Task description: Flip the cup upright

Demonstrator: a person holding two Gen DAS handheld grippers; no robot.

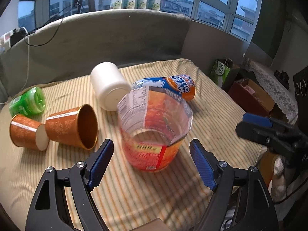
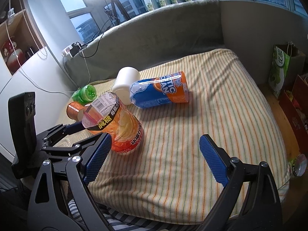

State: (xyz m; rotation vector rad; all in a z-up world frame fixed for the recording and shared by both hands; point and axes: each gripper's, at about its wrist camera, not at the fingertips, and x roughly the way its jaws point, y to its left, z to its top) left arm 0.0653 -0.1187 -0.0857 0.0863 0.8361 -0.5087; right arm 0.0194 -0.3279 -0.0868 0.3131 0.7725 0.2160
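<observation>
A clear plastic cup with an orange label (image 1: 154, 132) stands upright, mouth up, on the striped cloth (image 1: 134, 192); it also shows in the right wrist view (image 2: 117, 127). My left gripper (image 1: 152, 163) is open, its blue pads on either side of the cup's base and apart from it. My right gripper (image 2: 154, 159) is open and empty, to the right of the cup. A white cup (image 1: 109, 86), a blue-orange cup (image 1: 173, 85), two brown paper cups (image 1: 75, 127) (image 1: 27, 132) and a green cup (image 1: 28, 102) lie on their sides.
The cloth covers a cushion against a grey sofa back (image 1: 115, 38). The right gripper shows at the right of the left wrist view (image 1: 269, 130). A green bag (image 2: 279, 71) and boxes (image 1: 254, 94) stand on the floor past the right edge.
</observation>
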